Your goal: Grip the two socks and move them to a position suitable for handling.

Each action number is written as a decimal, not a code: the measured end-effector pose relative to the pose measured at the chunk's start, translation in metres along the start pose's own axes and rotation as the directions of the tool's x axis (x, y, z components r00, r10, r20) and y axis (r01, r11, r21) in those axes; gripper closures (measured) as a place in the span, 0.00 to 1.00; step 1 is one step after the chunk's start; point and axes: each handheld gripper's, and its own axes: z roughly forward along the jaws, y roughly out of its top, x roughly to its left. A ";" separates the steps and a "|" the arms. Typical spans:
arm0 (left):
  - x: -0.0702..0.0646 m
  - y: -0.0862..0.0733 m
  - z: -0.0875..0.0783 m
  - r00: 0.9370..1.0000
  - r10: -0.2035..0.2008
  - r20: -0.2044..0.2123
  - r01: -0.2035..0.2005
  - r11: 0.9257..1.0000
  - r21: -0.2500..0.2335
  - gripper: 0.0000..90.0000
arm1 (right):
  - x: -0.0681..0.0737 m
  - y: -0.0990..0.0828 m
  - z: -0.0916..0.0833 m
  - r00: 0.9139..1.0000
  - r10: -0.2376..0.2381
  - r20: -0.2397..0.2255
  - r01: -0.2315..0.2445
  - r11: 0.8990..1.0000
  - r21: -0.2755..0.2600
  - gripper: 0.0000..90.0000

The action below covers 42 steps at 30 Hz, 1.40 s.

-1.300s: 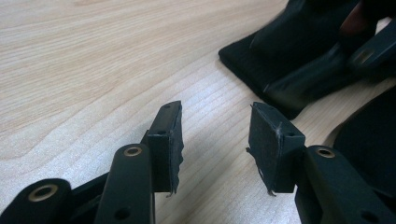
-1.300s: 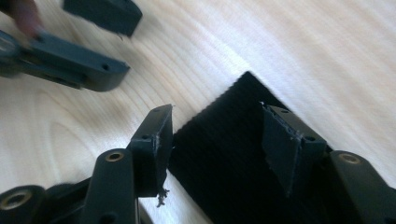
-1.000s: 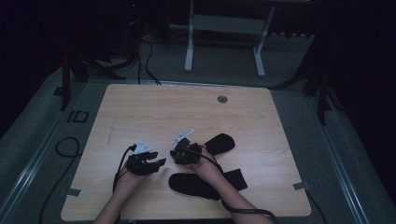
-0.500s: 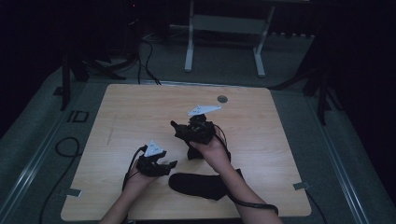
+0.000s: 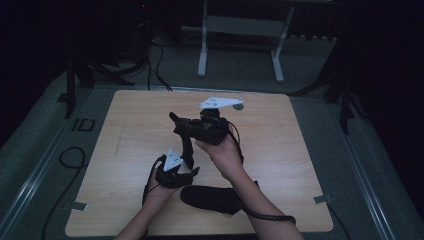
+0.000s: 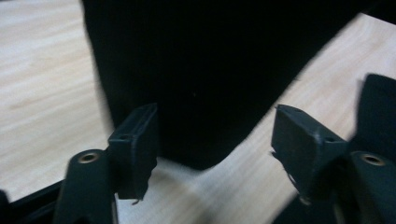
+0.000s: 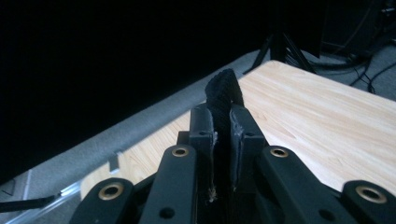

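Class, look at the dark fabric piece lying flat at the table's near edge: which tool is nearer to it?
Left. The left tool sits low just beyond the flat fabric piece, while the right tool is raised farther up the table, clamping another dark piece.

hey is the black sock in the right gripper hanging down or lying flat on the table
Hanging. The right gripper, raised above the table, is shut on the sock, which dangles toward the open left gripper.

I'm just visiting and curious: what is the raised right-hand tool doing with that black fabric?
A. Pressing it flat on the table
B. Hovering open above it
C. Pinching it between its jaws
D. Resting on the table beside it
C: in the right gripper view the right tool has its jaws closed on a black fabric piece sticking up between them.
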 end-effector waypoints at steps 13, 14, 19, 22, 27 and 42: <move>0.000 0.007 0.000 0.994 0.021 -0.108 -0.023 1.000 -0.017 0.81 | 0.000 0.008 -0.012 1.000 0.018 0.015 -0.017 0.999 -0.044 0.90; 0.002 0.006 -0.001 0.993 0.020 -0.119 -0.021 1.000 -0.012 0.90 | -0.003 0.006 -0.014 0.999 0.025 0.020 -0.024 0.999 -0.041 0.90; 0.014 0.003 -0.012 0.985 0.028 -0.171 -0.026 1.000 0.015 0.97 | -0.031 -0.019 -0.025 0.996 0.050 0.074 -0.049 0.999 -0.016 0.90; 0.018 0.001 -0.016 0.974 0.056 -0.219 -0.050 0.998 0.035 0.97 | -0.056 -0.043 -0.031 0.991 0.089 0.097 -0.090 0.996 0.007 0.90; 0.013 -0.004 -0.009 0.964 0.173 -0.203 -0.140 0.976 0.169 0.97 | -0.098 -0.095 -0.037 0.977 0.143 0.158 -0.157 0.984 0.079 0.90; -0.014 -0.003 0.025 0.968 0.252 0.010 -0.243 0.919 0.311 0.89 | -0.169 -0.190 -0.060 0.925 0.267 0.271 -0.324 0.927 0.192 0.76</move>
